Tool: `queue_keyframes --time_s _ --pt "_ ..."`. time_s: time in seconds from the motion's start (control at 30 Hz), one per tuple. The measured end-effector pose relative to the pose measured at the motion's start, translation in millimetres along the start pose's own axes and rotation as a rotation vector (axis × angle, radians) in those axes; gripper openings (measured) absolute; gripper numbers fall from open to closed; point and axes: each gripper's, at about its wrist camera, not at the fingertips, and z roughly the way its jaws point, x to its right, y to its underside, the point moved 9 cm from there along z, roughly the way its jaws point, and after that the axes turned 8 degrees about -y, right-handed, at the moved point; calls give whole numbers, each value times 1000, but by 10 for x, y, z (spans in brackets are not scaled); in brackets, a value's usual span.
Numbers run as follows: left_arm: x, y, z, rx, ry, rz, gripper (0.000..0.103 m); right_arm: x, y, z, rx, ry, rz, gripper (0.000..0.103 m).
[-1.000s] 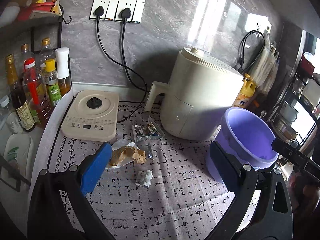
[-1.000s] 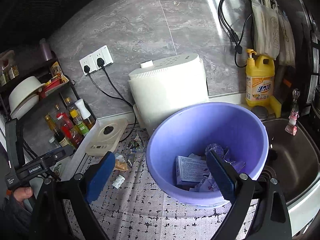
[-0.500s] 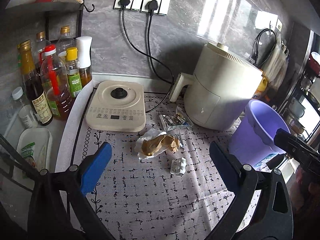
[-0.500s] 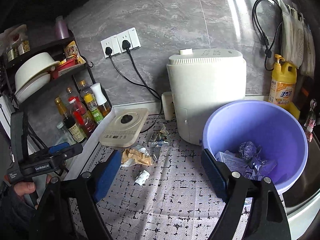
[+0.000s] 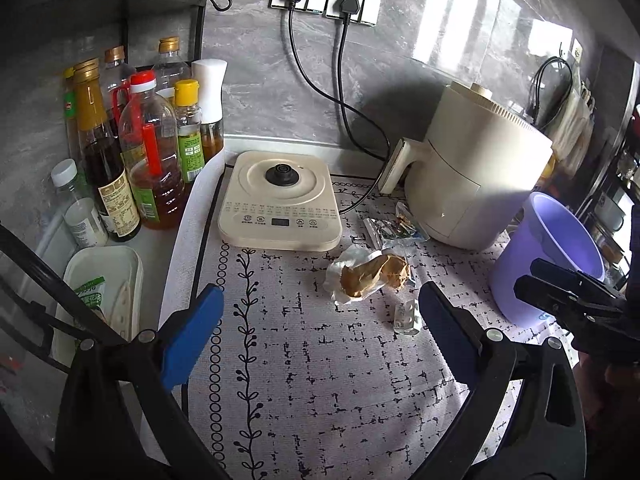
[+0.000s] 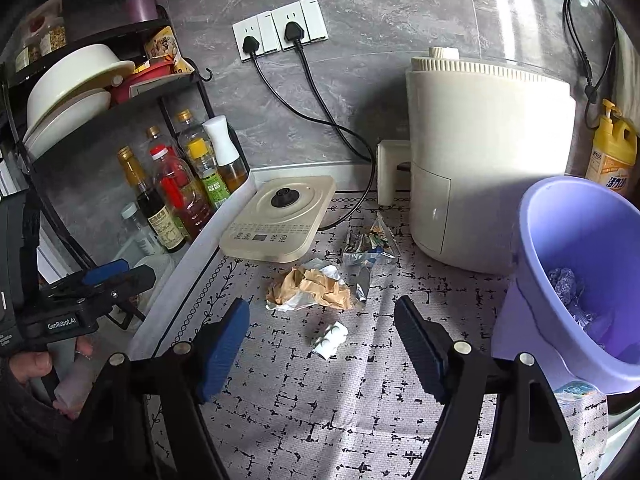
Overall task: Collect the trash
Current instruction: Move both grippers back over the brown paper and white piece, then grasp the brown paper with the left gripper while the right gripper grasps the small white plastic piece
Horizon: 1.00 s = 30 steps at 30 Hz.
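Hovering with jaws apart and empty, both the left gripper [image 5: 318,330] and right gripper [image 6: 322,338] face the trash: brown wrapper [image 6: 310,288], white scrap [image 6: 330,339] and foil packet [image 6: 366,246], left of the bucket [image 6: 580,280], likely the drop spot.

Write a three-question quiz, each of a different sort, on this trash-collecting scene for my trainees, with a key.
1. True or false: the left gripper holds the brown wrapper.
2. Multiple choice: the blister pack lies (A) in the bucket, (B) on the mat nearer the cameras than the brown wrapper, (C) on the cooker.
3. Fill in: the foil packet lies between the cooker and the ____.

Key: 1 false, both grippers are open and empty, the right gripper too; 2 B; 3 air fryer.
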Motion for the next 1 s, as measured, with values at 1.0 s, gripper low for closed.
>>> queue_keyframes --time_s 1.0 --pt "846 137 1385 -204 254 173 75 571 172 575 -182 168 76 73"
